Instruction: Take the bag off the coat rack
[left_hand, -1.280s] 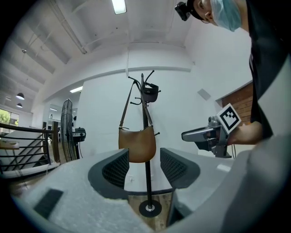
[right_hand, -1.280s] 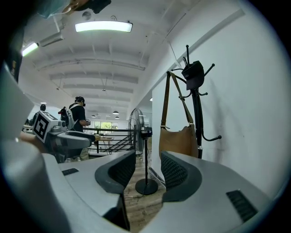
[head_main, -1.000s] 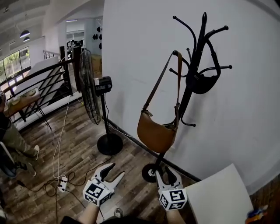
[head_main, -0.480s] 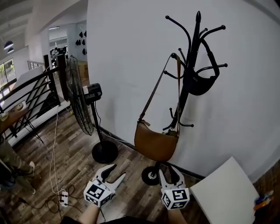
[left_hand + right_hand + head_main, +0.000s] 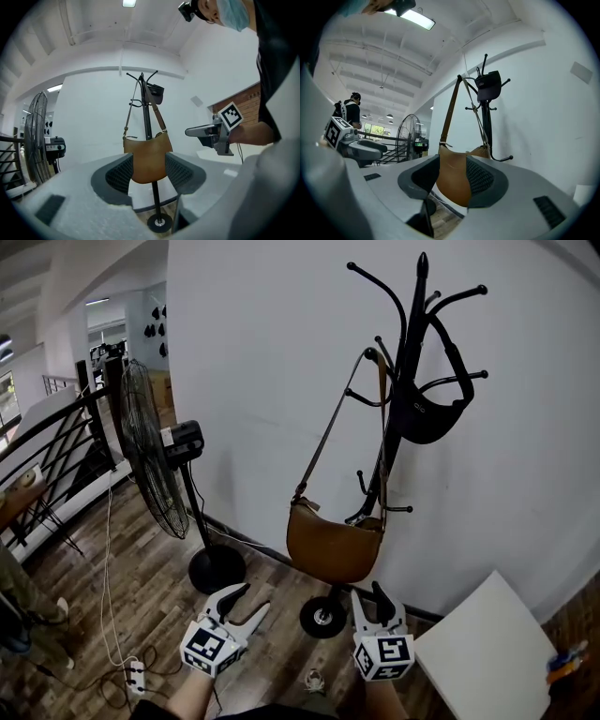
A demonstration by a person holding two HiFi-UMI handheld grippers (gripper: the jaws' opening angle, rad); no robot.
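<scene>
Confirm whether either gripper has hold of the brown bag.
No: left gripper and right gripper are open, short of the brown bag hanging on the coat rack.

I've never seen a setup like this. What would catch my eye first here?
A tan shoulder bag hangs by its strap from a black coat rack against the white wall, with a smaller black bag hooked higher up. Low in the head view, the left gripper and right gripper point toward it, jaws apart and holding nothing. A big standing fan stands to the rack's left.
</scene>
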